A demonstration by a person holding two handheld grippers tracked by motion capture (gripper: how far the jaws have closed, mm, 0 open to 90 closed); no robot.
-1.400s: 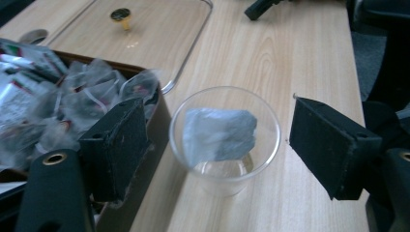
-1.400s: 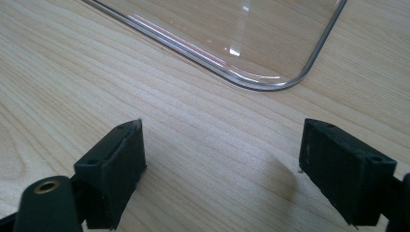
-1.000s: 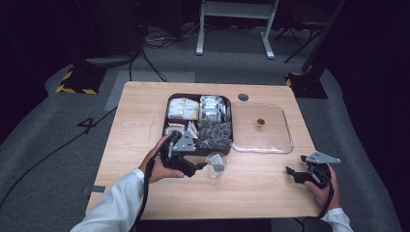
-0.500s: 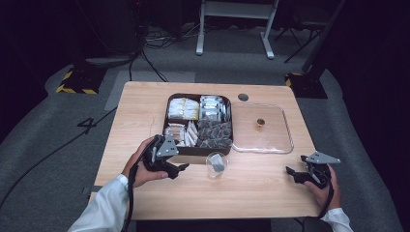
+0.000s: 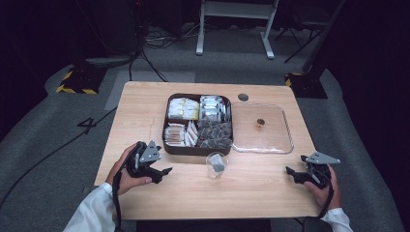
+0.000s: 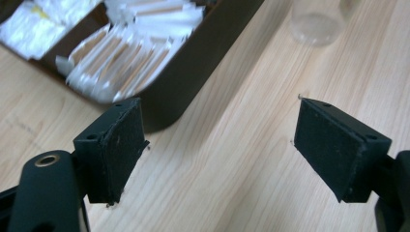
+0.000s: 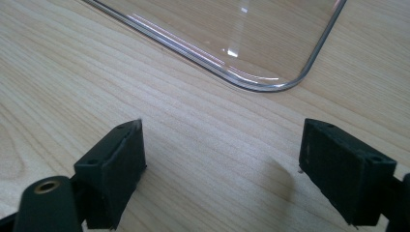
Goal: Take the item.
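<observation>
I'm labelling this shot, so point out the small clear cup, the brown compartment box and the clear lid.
small clear cup (image 5: 215, 164), high view, on its side wall.
brown compartment box (image 5: 197, 150), high view, on its near wall.
clear lid (image 7: 251, 86), right gripper view, on its rounded corner rim.

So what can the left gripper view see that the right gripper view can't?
The left gripper view has the dark brown box with white paper packets in it, and the bottom of a clear glass cup. The right gripper view has the rounded corner of the clear lid lying flat. Both look along two black jaws, wide apart and holding nothing, over the wooden table.
</observation>
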